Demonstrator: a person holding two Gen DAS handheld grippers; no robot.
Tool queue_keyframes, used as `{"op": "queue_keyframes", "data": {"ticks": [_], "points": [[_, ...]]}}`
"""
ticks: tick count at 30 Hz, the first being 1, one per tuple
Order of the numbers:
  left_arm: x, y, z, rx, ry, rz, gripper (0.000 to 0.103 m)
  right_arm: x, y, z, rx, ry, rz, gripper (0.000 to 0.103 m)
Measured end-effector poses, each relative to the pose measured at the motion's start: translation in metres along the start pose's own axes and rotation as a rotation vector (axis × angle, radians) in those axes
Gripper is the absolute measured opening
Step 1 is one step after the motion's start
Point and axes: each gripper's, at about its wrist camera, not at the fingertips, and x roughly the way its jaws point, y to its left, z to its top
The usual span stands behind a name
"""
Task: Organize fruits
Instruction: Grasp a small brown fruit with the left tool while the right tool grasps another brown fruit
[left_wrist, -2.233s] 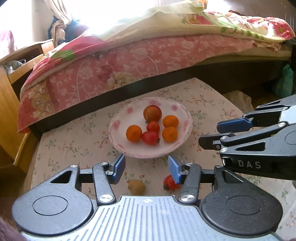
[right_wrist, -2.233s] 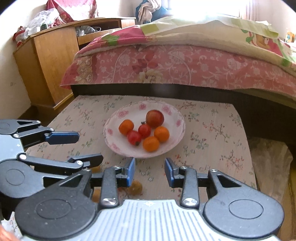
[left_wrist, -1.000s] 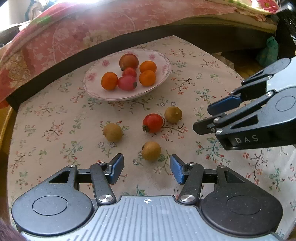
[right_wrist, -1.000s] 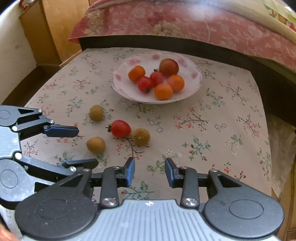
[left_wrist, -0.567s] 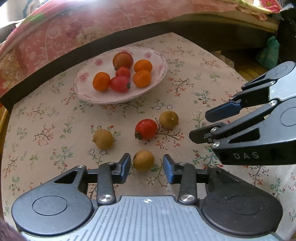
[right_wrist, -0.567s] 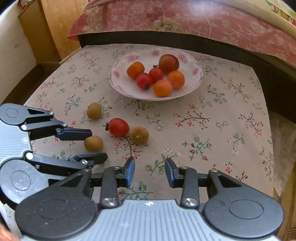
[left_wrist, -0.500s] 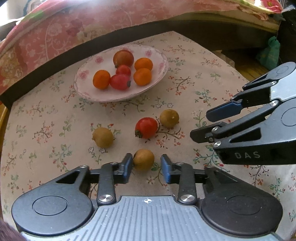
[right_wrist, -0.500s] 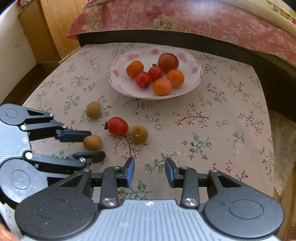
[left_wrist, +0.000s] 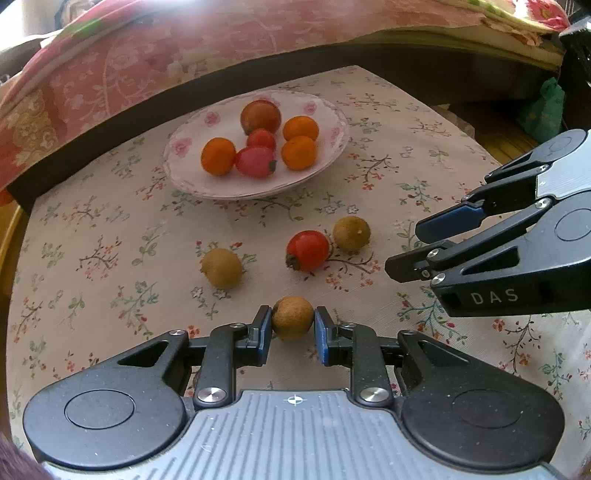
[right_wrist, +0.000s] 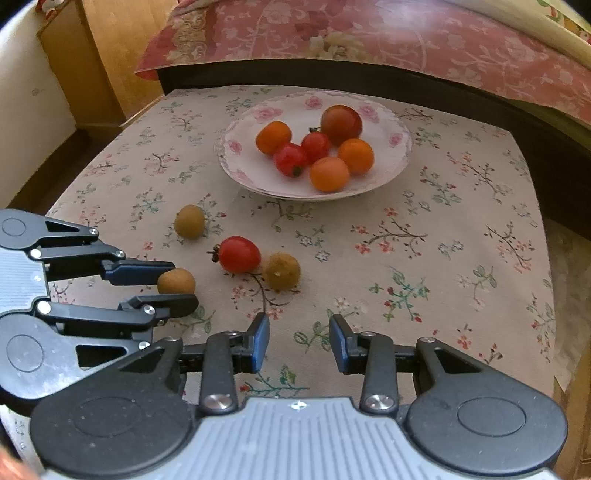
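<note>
— On the flowered tablecloth (left_wrist: 110, 229), what did the left gripper (left_wrist: 291, 330) have?

— It had a little brown fruit (left_wrist: 292, 317). Both blue fingers touched the fruit's sides and squeezed it. The fruit sat low by the cloth, near the front edge.

— Were other fruits out on the cloth?

— Yes. A red tomato (left_wrist: 307, 250) lay just past it. One brownish-green fruit (left_wrist: 351, 234) touched the tomato on the right, and another (left_wrist: 221, 267) lay apart on the left.

— What was in the plate (right_wrist: 395, 162)?

— Three orange fruits, two small red tomatoes and one big dark red one. The plate stood farther back, near the bed (right_wrist: 369, 40).

— And the right gripper (right_wrist: 299, 345)?

— Its fingers were wide apart with nothing between them. It hung over the cloth, near the tomato and the fruit beside it.
</note>
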Motion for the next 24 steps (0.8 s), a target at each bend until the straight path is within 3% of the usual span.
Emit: {"op": "queue_keyframes", "data": {"ticks": [10, 24], "points": [[-0.001, 0.007, -0.001, -0.028, 0.002, -0.002, 0.032, 0.015, 0.008, 0.012, -0.048, -0.041, 0.03, 0.038], [0.006, 0.009, 0.002, -0.043, 0.009, -0.009, 0.037, 0.026, 0.015, 0.016, -0.122, -0.077, 0.009, 0.036]]}}
